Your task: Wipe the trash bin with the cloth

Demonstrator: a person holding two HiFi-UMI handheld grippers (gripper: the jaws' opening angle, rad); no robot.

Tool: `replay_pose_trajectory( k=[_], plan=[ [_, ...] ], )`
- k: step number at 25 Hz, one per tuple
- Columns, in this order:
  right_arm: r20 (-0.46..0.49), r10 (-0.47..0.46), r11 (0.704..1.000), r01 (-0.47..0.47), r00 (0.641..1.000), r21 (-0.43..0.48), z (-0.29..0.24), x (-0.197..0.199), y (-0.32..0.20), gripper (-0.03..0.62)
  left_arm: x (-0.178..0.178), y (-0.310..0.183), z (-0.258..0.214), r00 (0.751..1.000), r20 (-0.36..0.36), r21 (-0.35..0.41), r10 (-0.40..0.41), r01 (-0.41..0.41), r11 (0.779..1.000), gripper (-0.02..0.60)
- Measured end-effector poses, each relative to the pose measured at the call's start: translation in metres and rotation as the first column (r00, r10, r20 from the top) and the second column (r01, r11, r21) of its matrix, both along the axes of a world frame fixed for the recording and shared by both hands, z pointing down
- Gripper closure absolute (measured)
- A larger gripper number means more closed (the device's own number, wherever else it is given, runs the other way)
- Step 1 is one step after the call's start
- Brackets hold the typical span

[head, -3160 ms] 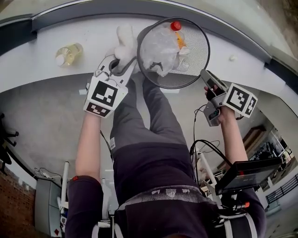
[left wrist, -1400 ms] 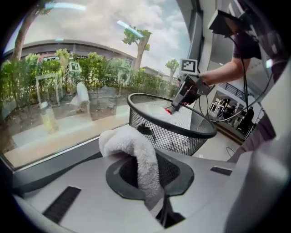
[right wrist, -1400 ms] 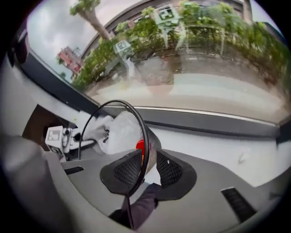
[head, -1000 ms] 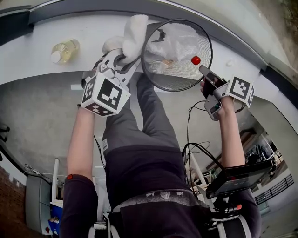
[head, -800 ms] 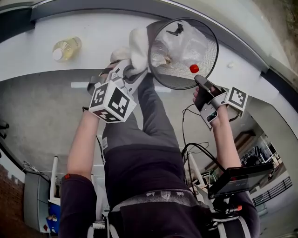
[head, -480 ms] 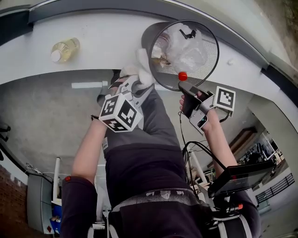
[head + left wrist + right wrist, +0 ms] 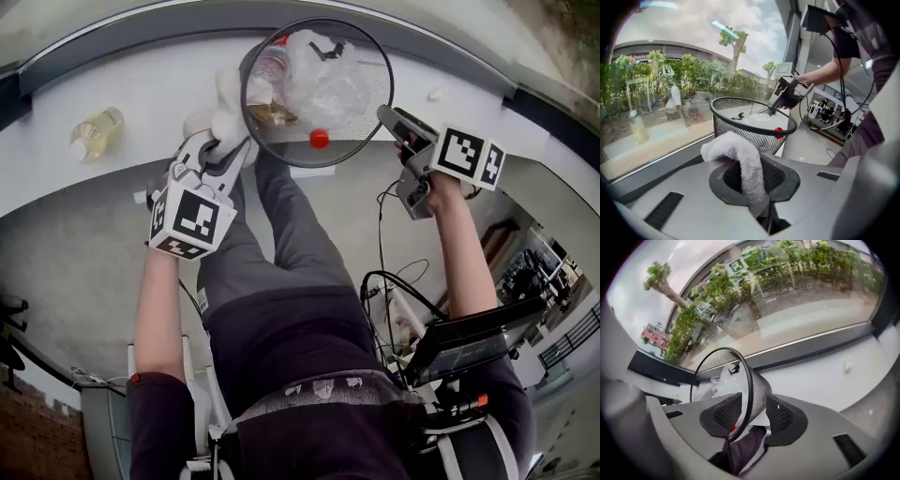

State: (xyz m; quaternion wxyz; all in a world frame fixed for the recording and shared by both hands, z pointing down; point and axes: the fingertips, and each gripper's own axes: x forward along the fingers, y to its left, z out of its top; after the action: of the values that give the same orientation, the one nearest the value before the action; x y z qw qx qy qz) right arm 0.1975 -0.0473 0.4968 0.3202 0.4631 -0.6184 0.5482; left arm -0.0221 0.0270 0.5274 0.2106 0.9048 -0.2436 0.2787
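The black mesh trash bin (image 7: 373, 94) stands on the white ledge (image 7: 141, 84), holding crumpled clear plastic and a red cap (image 7: 320, 139). My left gripper (image 7: 217, 150) is shut on the white cloth (image 7: 225, 98), which lies against the bin's left outer wall. In the left gripper view the cloth (image 7: 740, 159) droops from the shut left gripper (image 7: 764, 211) in front of the bin (image 7: 740, 129). My right gripper (image 7: 392, 119) is at the bin's right rim. Its jaws have just been opening. The rim (image 7: 747, 394) passes between the right gripper (image 7: 752, 416) pads without being pressed.
A bottle of yellow liquid (image 7: 94, 134) lies on the ledge to the left. A small white object (image 7: 433, 95) sits on the ledge to the right. A window runs behind the ledge. The person's legs (image 7: 281, 234) and cables (image 7: 394, 281) are below the bin.
The right gripper has let go of the bin's rim and opened, shifting to the bin's right side. The left gripper with the cloth has slid left and up along the bin's wall.
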Motion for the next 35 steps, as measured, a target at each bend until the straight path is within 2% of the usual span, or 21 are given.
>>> replay_pose_trajectory(
  k=[1,3,4,6,9,12,14,16,19,21,22,23,24,25,27,28,30,31,32,33,35],
  plan=[
    [-0.006,-0.044,0.999,0.044,0.999,-0.002,0.005,-0.005,-0.007,0.434,-0.004,-0.004,0.0,1.0,0.014,0.007,-0.009,0.009,1.0,0.551],
    [0.006,-0.054,0.998,0.054,0.999,-0.022,0.013,-0.016,-0.013,0.546,-0.009,-0.013,-0.001,0.999,0.033,0.019,-0.032,0.031,0.999,0.551],
    [0.029,-0.003,0.999,0.004,1.0,-0.036,0.014,-0.017,-0.012,0.557,-0.01,-0.017,-0.002,0.998,0.037,0.023,-0.042,0.041,0.999,0.551],
    [0.097,0.157,0.986,-0.15,0.983,-0.078,0.015,-0.013,-0.001,0.557,-0.007,-0.022,-0.002,0.998,0.031,0.025,-0.061,0.06,0.998,0.551],
    [0.174,0.365,0.922,-0.329,0.915,-0.205,0.018,-0.022,0.037,0.556,-0.014,-0.032,-0.001,0.994,0.007,0.014,-0.111,0.111,0.994,0.551],
    [0.247,0.504,0.839,-0.401,0.828,-0.367,0.021,-0.057,0.081,0.556,-0.029,-0.028,0.003,0.993,0.013,-0.012,-0.119,0.119,0.993,0.551],
    [0.282,0.58,0.783,-0.427,0.764,-0.453,0.022,-0.073,0.102,0.556,-0.029,-0.014,0.006,0.997,0.023,-0.034,-0.074,0.075,0.997,0.551],
    [0.295,0.633,0.74,-0.446,0.716,-0.504,0.02,-0.079,0.114,0.556,-0.017,0.005,0.007,1.0,0.023,-0.051,-0.003,0.004,0.999,0.551],
    [0.29,0.673,0.701,-0.462,0.681,-0.543,0.019,-0.086,0.124,0.556,0.013,0.038,0.008,0.995,0.015,-0.079,0.097,-0.095,0.992,0.551],
    [0.283,0.692,0.686,-0.484,0.664,-0.543,0.021,-0.09,0.127,0.554,0.029,0.056,0.009,0.993,-0.007,-0.105,0.117,-0.117,0.988,0.551],
    [0.28,0.695,0.687,-0.497,0.662,-0.53,0.022,-0.091,0.127,0.554,0.035,0.062,0.01,0.994,-0.024,-0.118,0.111,-0.113,0.987,0.551],
    [0.281,0.685,0.7,-0.502,0.672,-0.508,0.021,-0.092,0.126,0.554,0.039,0.064,0.01,0.995,-0.038,-0.126,0.096,-0.1,0.987,0.551],
    [0.282,0.656,0.73,-0.491,0.701,-0.476,0.02,-0.091,0.124,0.554,0.041,0.063,0.011,0.996,-0.044,-0.128,0.074,-0.079,0.989,0.551],
    [0.277,0.603,0.774,-0.463,0.748,-0.432,0.017,-0.087,0.121,0.545,0.04,0.06,0.011,0.998,-0.044,-0.125,0.05,-0.055,0.991,0.551],
    [0.224,0.458,0.872,-0.387,0.86,-0.298,0.009,-0.066,0.108,0.476,0.033,0.05,0.011,0.999,-0.038,-0.117,-0.007,0.003,0.993,0.551],
    [0.173,0.39,0.911,-0.351,0.904,-0.217,0.005,-0.049,0.096,0.461,0.027,0.044,0.012,0.999,-0.035,-0.114,-0.035,0.03,0.993,0.551],
    [0.08,0.252,0.967,-0.248,0.964,-0.058,-0.004,-0.017,0.061,0.456,0.015,0.03,0.014,0.997,-0.023,-0.099,-0.07,0.067,0.993,0.551],
    [0.055,0.156,0.987,-0.157,0.986,0.016,-0.007,-0.009,0.037,0.453,0.009,0.022,0.014,0.997,-0.014,-0.085,-0.078,0.077,0.993,0.551],
    [0.039,0.056,0.996,-0.059,0.998,0.071,-0.008,-0.008,0.013,0.453,0.004,0.014,0.013,0.996,-0.004,-0.069,-0.085,0.084,0.994,0.551],
    [0.03,-0.032,0.994,0.028,0.999,0.102,-0.007,-0.013,-0.006,0.453,-0.001,0.007,0.012,0.996,0.008,-0.053,-0.089,0.089,0.995,0.551],
    [0.012,-0.163,0.981,0.161,0.987,0.106,0.0,-0.028,-0.03,0.453,-0.008,-0.005,0.009,0.996,0.036,-0.022,-0.081,0.081,0.996,0.551]
  ],
)
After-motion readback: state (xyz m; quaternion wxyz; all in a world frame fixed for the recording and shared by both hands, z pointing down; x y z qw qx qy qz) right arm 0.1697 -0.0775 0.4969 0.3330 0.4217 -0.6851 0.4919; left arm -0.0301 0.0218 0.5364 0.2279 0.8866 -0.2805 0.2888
